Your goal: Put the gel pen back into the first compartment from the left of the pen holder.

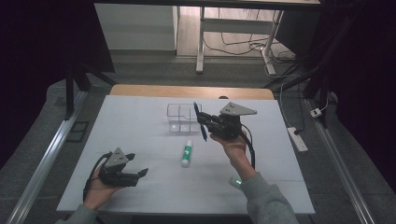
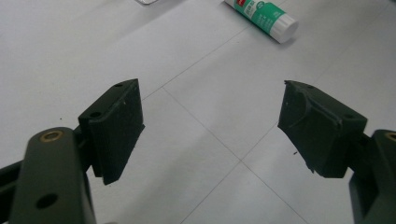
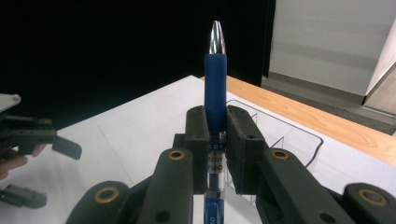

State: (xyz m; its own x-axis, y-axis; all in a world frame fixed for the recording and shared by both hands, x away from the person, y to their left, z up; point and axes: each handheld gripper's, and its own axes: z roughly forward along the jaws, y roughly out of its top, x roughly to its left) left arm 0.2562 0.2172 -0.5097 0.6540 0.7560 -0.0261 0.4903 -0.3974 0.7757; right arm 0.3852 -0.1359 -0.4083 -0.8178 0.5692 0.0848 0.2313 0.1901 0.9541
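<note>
Right gripper (image 1: 208,125), jaws clamped on a blue pen (image 3: 215,81) held upright, tip up, beside the clear organizer (image 1: 183,117) near the tabletop's far edge. Left gripper (image 1: 135,164), jaws spread and empty, rests near the near-left corner. Glue stick (image 1: 187,154) lies mid-table. Risk: the slim pen pivots between the pads and misses its compartment.

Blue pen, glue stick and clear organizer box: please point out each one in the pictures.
blue pen (image 3: 215,88), right gripper view, on its rubber grip.
glue stick (image 2: 261,14), left gripper view, on its green label.
clear organizer box (image 1: 173,110), high view, on its left rim.
</note>
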